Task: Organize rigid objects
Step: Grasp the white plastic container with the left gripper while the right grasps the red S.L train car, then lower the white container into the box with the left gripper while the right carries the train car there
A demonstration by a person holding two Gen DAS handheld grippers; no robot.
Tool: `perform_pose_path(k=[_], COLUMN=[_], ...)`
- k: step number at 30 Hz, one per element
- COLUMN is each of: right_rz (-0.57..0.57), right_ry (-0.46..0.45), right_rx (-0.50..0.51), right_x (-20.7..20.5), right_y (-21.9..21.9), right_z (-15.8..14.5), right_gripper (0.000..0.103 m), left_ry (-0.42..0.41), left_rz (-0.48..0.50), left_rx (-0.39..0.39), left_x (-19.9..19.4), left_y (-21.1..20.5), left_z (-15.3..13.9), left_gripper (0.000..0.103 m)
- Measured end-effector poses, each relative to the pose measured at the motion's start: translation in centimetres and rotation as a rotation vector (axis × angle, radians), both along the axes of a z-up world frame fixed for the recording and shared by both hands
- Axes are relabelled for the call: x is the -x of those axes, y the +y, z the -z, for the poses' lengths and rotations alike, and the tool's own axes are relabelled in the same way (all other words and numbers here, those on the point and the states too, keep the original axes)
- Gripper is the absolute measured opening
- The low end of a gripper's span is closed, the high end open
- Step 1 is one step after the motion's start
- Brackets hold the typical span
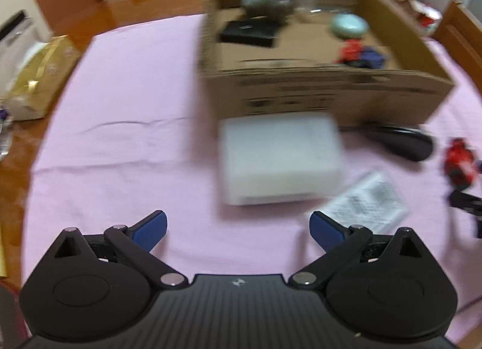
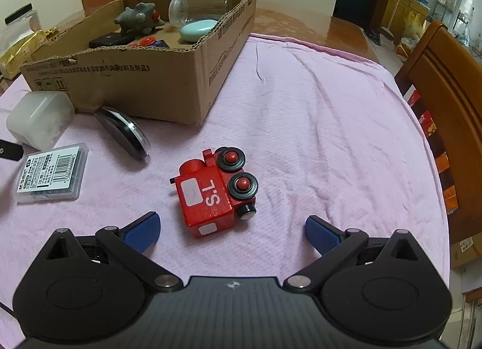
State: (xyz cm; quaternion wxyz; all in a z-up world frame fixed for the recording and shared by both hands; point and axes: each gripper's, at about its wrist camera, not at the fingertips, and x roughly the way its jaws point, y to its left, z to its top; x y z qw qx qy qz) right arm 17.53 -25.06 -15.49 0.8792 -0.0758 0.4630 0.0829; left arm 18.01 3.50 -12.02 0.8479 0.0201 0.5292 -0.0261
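My left gripper (image 1: 238,228) is open above the pink cloth, with nothing between its blue pads. Just ahead of it lies a white translucent box (image 1: 280,159), blurred, close against the front of the cardboard box (image 1: 331,92). A small clear case with a printed label (image 1: 367,204) lies beside the right finger. My right gripper (image 2: 232,230) is open too. A red toy train (image 2: 215,192) lies on its side just ahead of the fingertips, untouched. The white box (image 2: 39,118), the labelled case (image 2: 51,174) and a dark computer mouse (image 2: 122,132) lie to the left.
The cardboard box (image 2: 144,68) holds a grey toy (image 2: 138,17), a clear jar (image 2: 195,8), a mint case (image 2: 198,29) and a black device (image 2: 111,39). A wooden chair (image 2: 446,102) stands at the right; gold packets (image 1: 39,77) lie at the left table edge.
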Motion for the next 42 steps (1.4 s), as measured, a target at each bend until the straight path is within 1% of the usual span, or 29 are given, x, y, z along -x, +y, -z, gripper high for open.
perform_pose_path(k=[4,7,10,13,16,22,24,26,30,32,34,37,42], right_rz=[-0.013,-0.021,-0.027,-0.041,-0.085,-0.231,-0.280,-0.313,-0.315,-0.304,-0.300,-0.302,-0.294], right_ry=[-0.007,-0.007,-0.005,0.005,0.012,0.050,0.049,0.054,0.048,0.048,0.045,0.036,0.036], right_rx=[-0.003,-0.005,-0.006,-0.004,-0.001,0.019,0.023,0.014,0.029,0.022,0.026,0.042,0.051], right_x=[0.0,0.1,0.0,-0.2,-0.8,-2.5,-2.5,-2.7,-2.9,-2.8,-2.6,-2.4,-2.6], right_y=[0.0,-0.1,-0.1,-0.1,0.0,0.3,0.6,0.8,0.9,0.8,0.8,1.1,1.2], right_z=[0.0,0.0,0.0,-0.1,-0.2,-0.4,-0.6,-1.0,-1.5,-1.6,-1.6,-1.6,-1.7], right_gripper=[0.103,0.103,0.103,0.103,0.103,0.103,0.097,0.084,0.072,0.064,0.060,0.060,0.056], left_ry=[-0.054,-0.087,-0.095,-0.086,-0.077,-0.069,-0.072,-0.085,-0.102,-0.107,-0.110,-0.101,-0.086], left_rz=[0.014,0.017,-0.003,-0.031,-0.047,-0.070,-0.069,-0.068,-0.065,-0.058,-0.050,-0.046,-0.045], left_rx=[0.028,0.010,-0.015,-0.008,-0.004,0.009,0.012,0.010,0.011,0.012,0.006,0.003,0.000], left_x=[0.0,-0.6,-1.7,-2.6,-3.2,-3.6,-3.6,-3.6,-3.8,-4.0,-4.2,-4.5,-4.7], left_y=[-1.7,-2.4,-2.6,-2.6,-2.5,-2.2,-2.2,-2.2,-2.3,-2.4,-2.6,-2.8,-2.8], left_z=[-0.4,-0.3,0.0,0.5,0.9,1.3,1.2,1.0,0.7,0.6,0.5,0.6,0.8], left_gripper=[0.101,0.101,0.101,0.101,0.101,0.101,0.100,0.099,0.097,0.092,0.090,0.083,0.083])
